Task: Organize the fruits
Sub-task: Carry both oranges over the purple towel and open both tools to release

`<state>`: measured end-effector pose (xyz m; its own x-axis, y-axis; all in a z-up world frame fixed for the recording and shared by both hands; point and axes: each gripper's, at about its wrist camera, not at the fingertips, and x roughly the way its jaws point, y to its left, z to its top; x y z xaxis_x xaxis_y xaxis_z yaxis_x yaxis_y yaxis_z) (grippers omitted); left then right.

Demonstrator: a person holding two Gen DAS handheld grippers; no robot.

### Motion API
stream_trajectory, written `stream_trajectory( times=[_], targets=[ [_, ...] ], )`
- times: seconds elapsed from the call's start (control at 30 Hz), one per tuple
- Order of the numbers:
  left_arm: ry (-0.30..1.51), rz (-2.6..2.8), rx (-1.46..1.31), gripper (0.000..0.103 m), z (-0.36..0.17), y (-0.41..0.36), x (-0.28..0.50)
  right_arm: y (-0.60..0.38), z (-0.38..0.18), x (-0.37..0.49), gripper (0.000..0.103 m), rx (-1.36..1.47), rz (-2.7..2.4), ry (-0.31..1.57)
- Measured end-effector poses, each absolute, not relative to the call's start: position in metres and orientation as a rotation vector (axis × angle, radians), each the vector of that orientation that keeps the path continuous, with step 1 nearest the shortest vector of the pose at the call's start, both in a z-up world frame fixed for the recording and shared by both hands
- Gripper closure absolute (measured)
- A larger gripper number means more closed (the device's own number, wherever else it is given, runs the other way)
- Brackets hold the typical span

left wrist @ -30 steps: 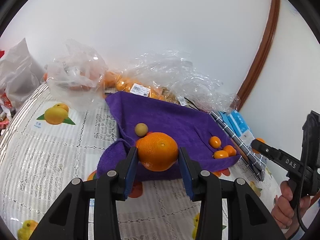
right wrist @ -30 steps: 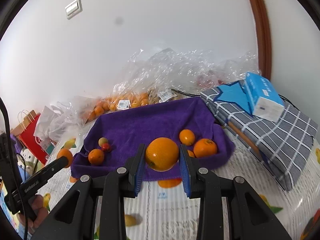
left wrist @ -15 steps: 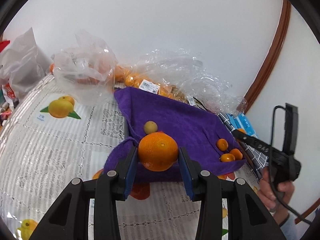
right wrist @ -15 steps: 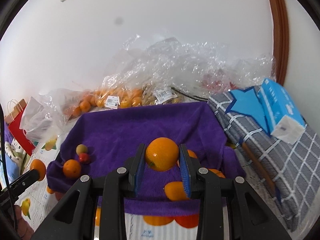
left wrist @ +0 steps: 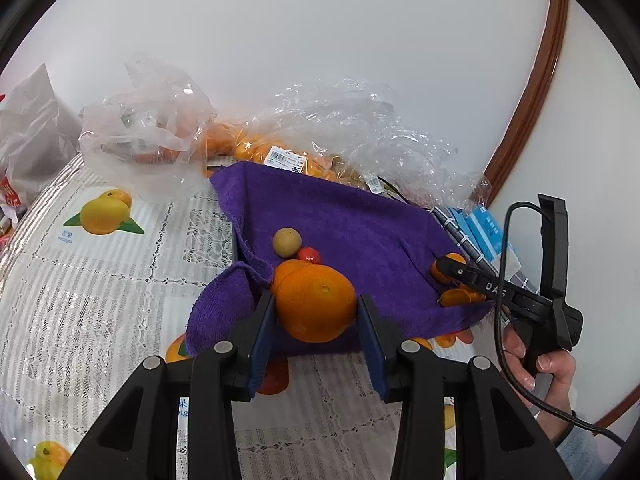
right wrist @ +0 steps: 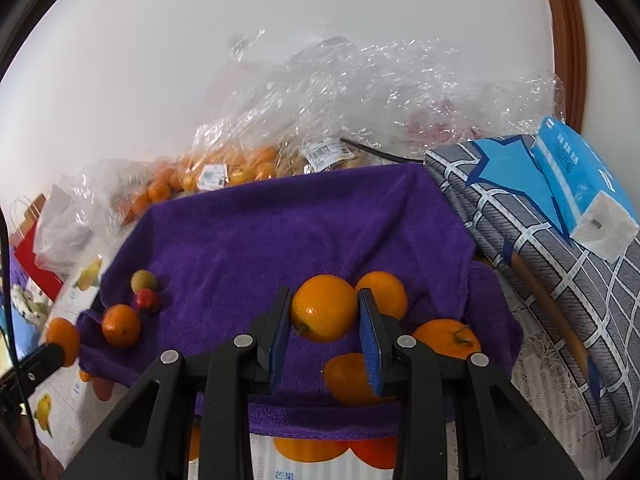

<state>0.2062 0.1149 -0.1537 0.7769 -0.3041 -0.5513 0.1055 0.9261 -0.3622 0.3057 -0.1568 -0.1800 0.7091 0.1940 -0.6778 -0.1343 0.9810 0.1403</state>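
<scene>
The purple towel-lined tray holds 3 oranges at right. Each gripper's fingers clamp 1 orange: left gripper, right gripper. Only the right wrist view shows the tissue pack fully.

Black grippers, blue-padded jaws

Each fisheye camera sits just behind its own claw and looks forward and downward along the two fingers, close over the table. The left view faces the purple towel from its near left corner, the right view from its near right edge. Both share the towel and the clear bags against the wall.
</scene>
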Motion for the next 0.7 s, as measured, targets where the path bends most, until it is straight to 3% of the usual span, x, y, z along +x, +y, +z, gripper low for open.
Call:
stream_trajectory(
  times=[0.3,0.4,0.7],
  targets=[
    [0.632,-0.196,-0.279,0.064,-0.148,0.106,0.204,-0.163,-0.185,0.307,0.069,0.122,0.179,0.808],
    [0.646,-0.22,-0.291,0.064,-0.138,0.096,0.208,-0.17,-0.181,0.302,0.059,0.142,0.179,0.794],
    [0.738,-0.218,-0.258,0.064,-0.137,0.051,0.255,-0.187,-0.157,0.29,0.053,0.168,0.147,0.717]
  ],
)
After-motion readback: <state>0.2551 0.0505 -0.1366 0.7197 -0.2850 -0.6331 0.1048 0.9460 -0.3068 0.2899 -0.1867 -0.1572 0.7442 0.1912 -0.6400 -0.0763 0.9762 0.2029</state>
